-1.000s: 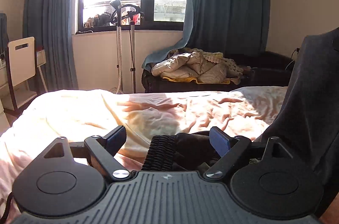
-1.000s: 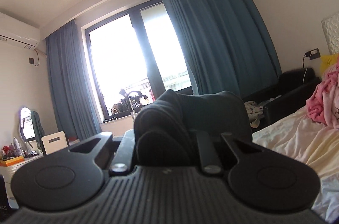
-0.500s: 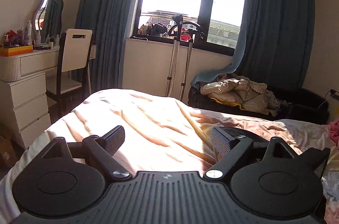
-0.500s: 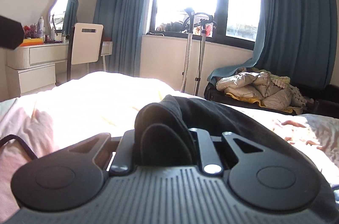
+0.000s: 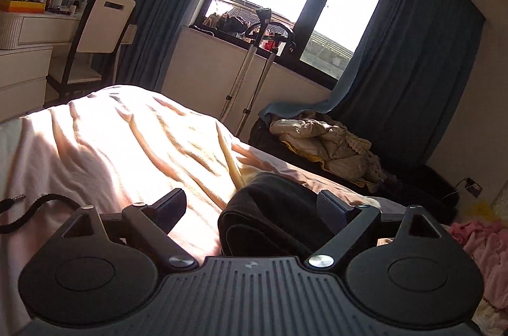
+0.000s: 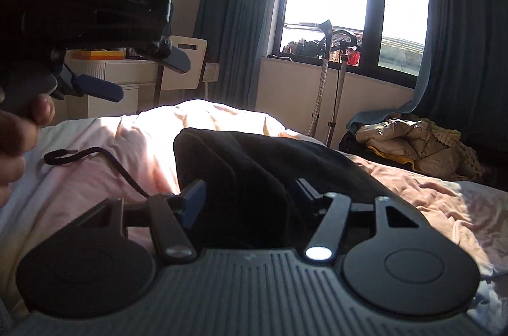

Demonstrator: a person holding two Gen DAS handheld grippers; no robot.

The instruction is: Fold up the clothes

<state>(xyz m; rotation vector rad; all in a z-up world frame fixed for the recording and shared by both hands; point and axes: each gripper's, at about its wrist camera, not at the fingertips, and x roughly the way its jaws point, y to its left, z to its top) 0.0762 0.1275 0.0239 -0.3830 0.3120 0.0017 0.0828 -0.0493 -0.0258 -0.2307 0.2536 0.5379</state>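
A black garment [image 6: 254,171] lies bunched on the pink bed sheet [image 6: 127,139]. Its black drawstring [image 6: 95,159] trails left across the sheet. My right gripper [image 6: 250,196] is open, with the garment's fold lying between its fingers. My left gripper [image 5: 250,205] is open above the bed, with the same garment [image 5: 270,212] just under its right finger. In the right wrist view the left gripper [image 6: 149,75] hovers open at the upper left, held by a hand [image 6: 19,126].
A dresser [image 5: 22,50] and a chair [image 5: 98,40] stand at the left. A garment steamer stand [image 5: 254,66] is by the window. A dark sofa with a heap of bedding [image 5: 330,148] is past the bed. Pink clothes [image 5: 482,244] lie at the right.
My right gripper has opened and let the black garment down onto the bed. My left gripper has swung left and up, staying open.
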